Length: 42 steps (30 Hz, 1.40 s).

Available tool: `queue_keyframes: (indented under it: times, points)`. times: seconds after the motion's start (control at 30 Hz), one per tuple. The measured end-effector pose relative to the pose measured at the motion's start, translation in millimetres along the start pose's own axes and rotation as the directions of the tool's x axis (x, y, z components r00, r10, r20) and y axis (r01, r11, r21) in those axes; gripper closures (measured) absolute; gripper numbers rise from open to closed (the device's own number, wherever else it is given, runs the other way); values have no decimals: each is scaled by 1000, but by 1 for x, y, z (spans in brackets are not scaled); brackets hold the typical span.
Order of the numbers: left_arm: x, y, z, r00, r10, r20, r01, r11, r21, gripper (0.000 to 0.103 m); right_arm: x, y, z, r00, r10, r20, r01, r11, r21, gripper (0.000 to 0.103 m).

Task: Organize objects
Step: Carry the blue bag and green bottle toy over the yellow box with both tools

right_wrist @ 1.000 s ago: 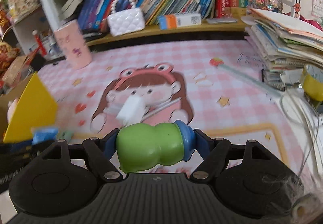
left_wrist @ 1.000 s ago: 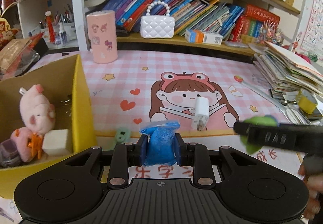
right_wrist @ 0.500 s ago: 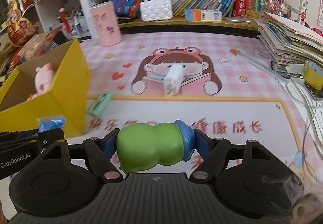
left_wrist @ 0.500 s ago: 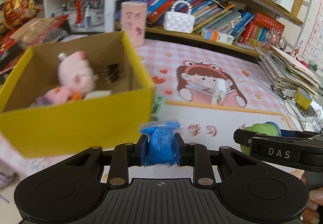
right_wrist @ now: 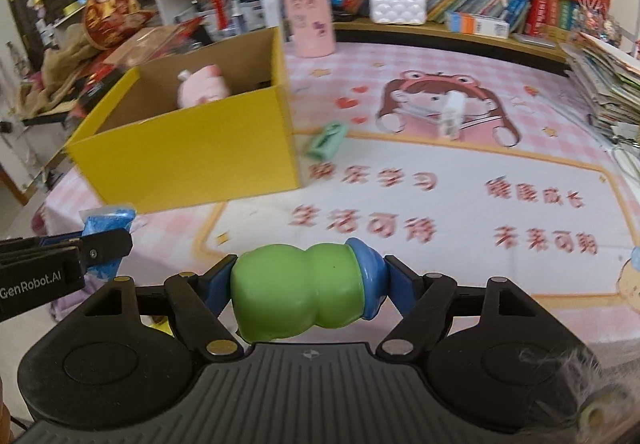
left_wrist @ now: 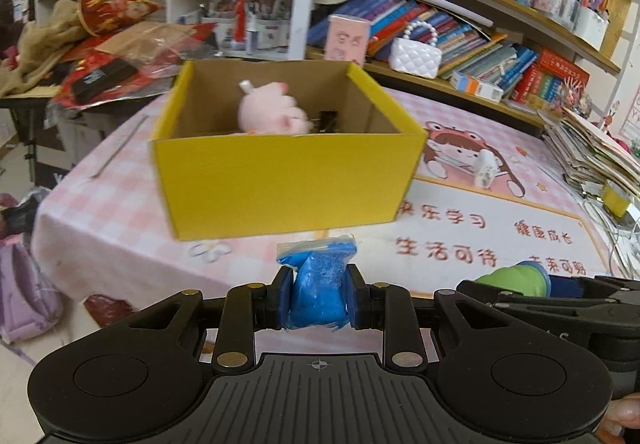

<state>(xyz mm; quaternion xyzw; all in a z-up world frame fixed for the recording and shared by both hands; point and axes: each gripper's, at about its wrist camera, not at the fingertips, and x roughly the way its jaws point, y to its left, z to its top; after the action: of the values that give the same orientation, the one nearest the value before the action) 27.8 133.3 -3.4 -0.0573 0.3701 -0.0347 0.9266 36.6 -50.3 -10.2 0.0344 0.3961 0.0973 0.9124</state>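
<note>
While both hands have swung leftward, the left gripper (left_wrist: 318, 298) stays clamped on the blue bag (left_wrist: 318, 290) and the right gripper (right_wrist: 306, 294) on the green toy (right_wrist: 298, 292); beyond, mid-frame, the yellow box (left_wrist: 280, 180) now faces them, ready for drop-off.

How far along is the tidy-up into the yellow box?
Done: pink plush and a black clip sit in the yellow box. In hand: left hand-held gripper clamps a blue bag; right hand-held gripper clamps a green bottle. Left: green item and white item on the mat.
</note>
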Motion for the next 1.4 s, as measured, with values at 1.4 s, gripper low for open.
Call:
queue_keyframes:
  times: [1.4]
  points:
    - [-16, 77, 41, 987, 70, 148, -54, 992, -113, 78, 15, 83, 75, 982, 29, 186, -4, 991, -134, 29]
